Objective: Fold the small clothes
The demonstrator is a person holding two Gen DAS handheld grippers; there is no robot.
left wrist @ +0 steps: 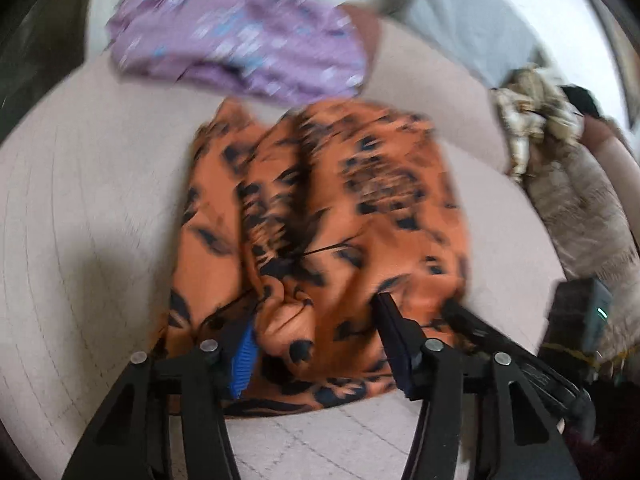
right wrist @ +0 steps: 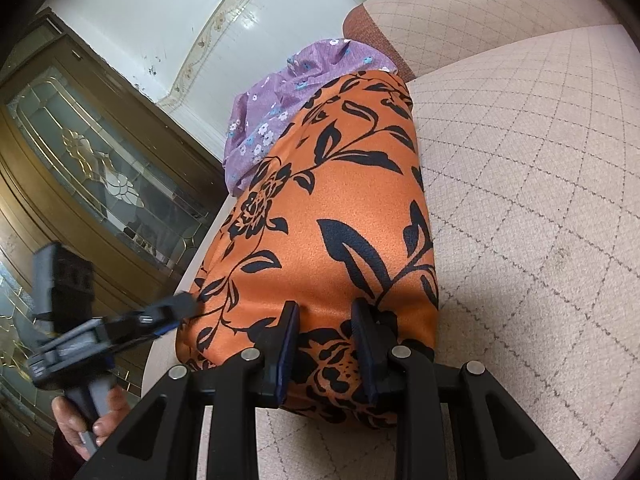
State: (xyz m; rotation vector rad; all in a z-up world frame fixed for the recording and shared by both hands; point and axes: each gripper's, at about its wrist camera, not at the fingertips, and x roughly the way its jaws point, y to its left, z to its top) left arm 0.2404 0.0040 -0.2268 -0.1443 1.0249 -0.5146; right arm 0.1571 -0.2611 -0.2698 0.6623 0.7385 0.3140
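- Sofa seat cushion (right wrist: 520,184) — pale, with a diamond-stitch pattern; it carries both garments.
- Wooden cabinet (right wrist: 80,152) with a decorated glass door stands beyond the cushion's edge, seen in the right wrist view.
- Orange garment (right wrist: 332,216) with black floral print lies on the cushion, its near edge rumpled in the left wrist view.
- Purple floral garment (right wrist: 280,96) lies at the far end of the orange one, touching it.
- Right gripper (right wrist: 325,316): narrowly parted, both pads pressed on a pinch of the orange garment's near edge — gripping it.
- Left gripper (left wrist: 316,316): jaws roughly half apart over bunched orange fabric; the blurred frame does not show whether the pads press on it.
- A hand (right wrist: 86,424) holds the left gripper's handle.
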